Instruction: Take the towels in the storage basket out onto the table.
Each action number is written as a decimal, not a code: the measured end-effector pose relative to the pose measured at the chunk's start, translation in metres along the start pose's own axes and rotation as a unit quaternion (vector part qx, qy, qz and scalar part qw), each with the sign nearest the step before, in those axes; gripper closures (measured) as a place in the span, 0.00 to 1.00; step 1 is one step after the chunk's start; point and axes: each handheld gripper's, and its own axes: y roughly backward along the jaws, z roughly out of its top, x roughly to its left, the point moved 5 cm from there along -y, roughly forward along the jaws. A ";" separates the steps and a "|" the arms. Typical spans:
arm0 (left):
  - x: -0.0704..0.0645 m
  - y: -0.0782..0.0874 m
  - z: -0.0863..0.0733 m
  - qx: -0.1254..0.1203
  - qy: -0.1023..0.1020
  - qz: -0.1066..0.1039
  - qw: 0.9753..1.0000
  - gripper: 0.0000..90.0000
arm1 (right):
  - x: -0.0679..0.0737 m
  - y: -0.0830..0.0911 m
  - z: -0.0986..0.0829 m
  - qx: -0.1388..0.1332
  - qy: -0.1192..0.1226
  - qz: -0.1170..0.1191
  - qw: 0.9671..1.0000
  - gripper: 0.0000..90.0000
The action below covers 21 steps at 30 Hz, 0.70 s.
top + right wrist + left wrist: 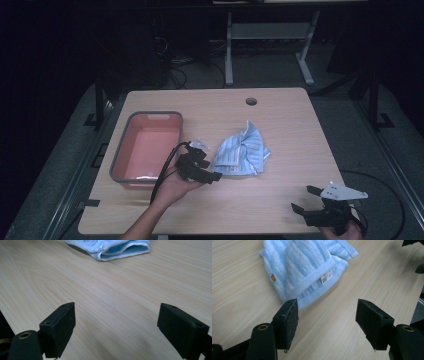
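Observation:
A crumpled light-blue striped towel lies in the middle of the wooden table. My left gripper hovers just left of it, open, with nothing between its jaws. In the left gripper view the towel has a white label on its hem, and its corner reaches almost to the left jaw; that gripper is open over bare wood. My right gripper stands open near the table's front right corner, well away from the towel. The right gripper view has the towel far ahead of the open gripper.
A grey-rimmed pink bin sits on the table's left part, close behind my left hand. A round cable hole is near the far edge. Desk legs and cables stand on the floor beyond the table.

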 end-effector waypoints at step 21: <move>-0.024 -0.002 -0.051 -0.031 -0.018 0.010 0.999 0.36 | 0.004 0.002 0.001 -0.005 0.001 0.004 1.000 0.16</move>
